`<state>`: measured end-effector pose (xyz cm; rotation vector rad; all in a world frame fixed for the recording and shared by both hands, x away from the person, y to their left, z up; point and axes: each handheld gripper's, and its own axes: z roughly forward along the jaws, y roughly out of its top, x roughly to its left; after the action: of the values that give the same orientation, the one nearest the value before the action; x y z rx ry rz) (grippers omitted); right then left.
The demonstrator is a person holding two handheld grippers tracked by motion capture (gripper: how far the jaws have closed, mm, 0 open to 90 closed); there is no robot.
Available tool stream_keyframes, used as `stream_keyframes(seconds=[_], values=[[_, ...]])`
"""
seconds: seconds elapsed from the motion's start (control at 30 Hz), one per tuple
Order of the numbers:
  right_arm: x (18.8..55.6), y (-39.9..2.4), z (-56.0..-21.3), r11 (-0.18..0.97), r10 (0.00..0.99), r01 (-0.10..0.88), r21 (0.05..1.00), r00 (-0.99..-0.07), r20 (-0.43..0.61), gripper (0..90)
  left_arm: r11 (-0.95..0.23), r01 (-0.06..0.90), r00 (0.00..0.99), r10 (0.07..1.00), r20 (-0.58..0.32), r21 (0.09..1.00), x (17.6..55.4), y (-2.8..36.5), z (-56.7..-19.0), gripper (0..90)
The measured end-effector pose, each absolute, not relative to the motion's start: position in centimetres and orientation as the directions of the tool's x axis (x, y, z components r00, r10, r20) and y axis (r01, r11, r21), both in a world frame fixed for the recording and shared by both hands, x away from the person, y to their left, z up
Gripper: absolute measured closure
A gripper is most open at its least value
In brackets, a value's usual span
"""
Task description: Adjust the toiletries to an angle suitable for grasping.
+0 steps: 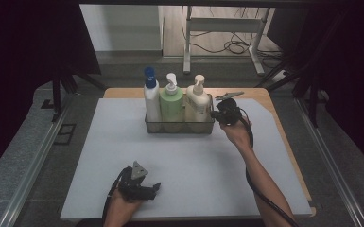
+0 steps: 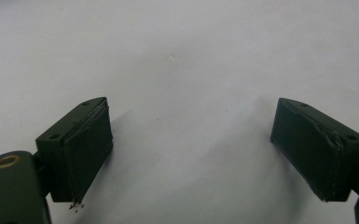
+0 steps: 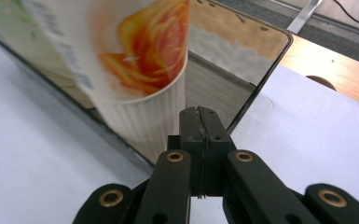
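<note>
A clear tray (image 1: pixel 179 128) stands at the back middle of the white mat. It holds three pump bottles: a white one with a blue cap (image 1: pixel 151 101), a green one (image 1: pixel 171 105) and a cream one (image 1: pixel 197 101). My right gripper (image 1: pixel 215 115) is at the tray's right end. In the right gripper view its jaws (image 3: pixel 200 123) are pressed together at the tray's (image 3: pixel 242 70) near corner, where both rim lines run into them. The cream bottle (image 3: pixel 140 56), with an orange print, stands just behind. My left gripper (image 1: pixel 155 190) rests open near the mat's front edge, with bare mat between its pads (image 2: pixel 86 149).
The white mat (image 1: pixel 123 156) covers most of a wooden table (image 1: pixel 276 123). A small metal tool (image 1: pixel 229 95) lies behind the tray's right end. A metal frame (image 1: pixel 217 28) and cables are on the floor beyond the table.
</note>
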<state>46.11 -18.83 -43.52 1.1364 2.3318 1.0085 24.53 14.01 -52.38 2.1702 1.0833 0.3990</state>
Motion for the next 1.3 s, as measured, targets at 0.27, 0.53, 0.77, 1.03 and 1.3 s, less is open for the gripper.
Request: stream_keyframes(seconds=[0.27, 0.53, 0.77, 1.03, 1.3], values=[[47.6, -18.6, -44.1, 0.381, 0.799, 0.566, 0.731, -0.599, 0.047, 90.0, -0.428, 0.589, 0.607, 0.794, -0.027, 0.685, 24.5, 14.0, -52.4, 12.0], [48.2, -18.0, -44.7, 0.391, 0.793, 0.582, 0.713, -0.606, 0.061, 90.0, -0.43, 0.589, 0.608, 0.793, -0.025, 0.684, 24.5, 14.0, -52.4, 12.0], [48.4, -17.8, -45.1, 0.4, 0.793, 0.587, 0.704, -0.607, 0.055, 90.0, -0.43, 0.589, 0.608, 0.794, -0.025, 0.684, 24.5, 14.0, -52.4, 12.0], [48.4, -17.2, -45.3, 0.411, 0.784, 0.582, 0.701, -0.618, 0.054, 90.0, -0.43, 0.589, 0.608, 0.794, -0.025, 0.684, 24.5, 14.0, -52.4, 12.0], [48.3, -16.6, -45.5, 0.417, 0.777, 0.578, 0.701, -0.627, 0.055, 89.9, -0.43, 0.59, 0.608, 0.794, -0.025, 0.684, 24.5, 14.0, -52.4, 12.0]])
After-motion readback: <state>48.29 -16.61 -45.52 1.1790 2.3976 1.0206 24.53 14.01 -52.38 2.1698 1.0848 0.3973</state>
